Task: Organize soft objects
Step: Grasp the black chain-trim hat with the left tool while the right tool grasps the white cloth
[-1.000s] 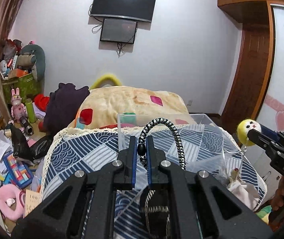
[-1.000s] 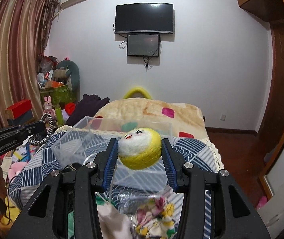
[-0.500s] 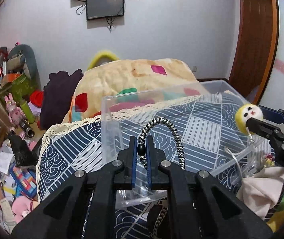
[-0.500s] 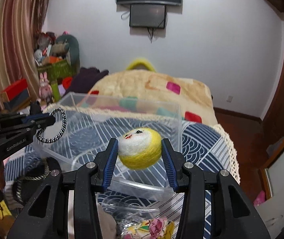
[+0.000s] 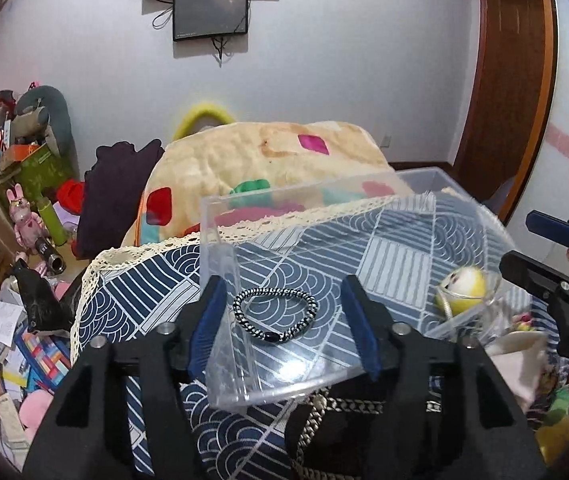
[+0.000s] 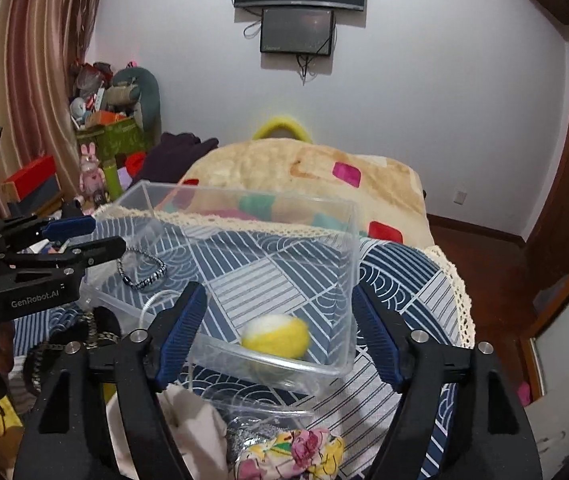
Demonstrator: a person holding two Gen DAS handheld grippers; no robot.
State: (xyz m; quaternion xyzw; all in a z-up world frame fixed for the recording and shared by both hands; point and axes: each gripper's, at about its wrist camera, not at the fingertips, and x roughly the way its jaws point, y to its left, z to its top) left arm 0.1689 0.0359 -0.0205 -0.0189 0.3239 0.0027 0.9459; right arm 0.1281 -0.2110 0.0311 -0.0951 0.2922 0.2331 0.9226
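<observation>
Both tongs were opening over a clear plastic box that sat on a blue-and-white patterned cloth. Left tongs stood with jaws apart and nothing gripped; the black-and-white braided hair band lay loose on the box floor between their blue pads. Right tongs were likewise spread and empty, with the yellow-and-white felt ball inside the box near its front wall, blurred. A floral fabric item lay outside the box, just before it.
</observation>
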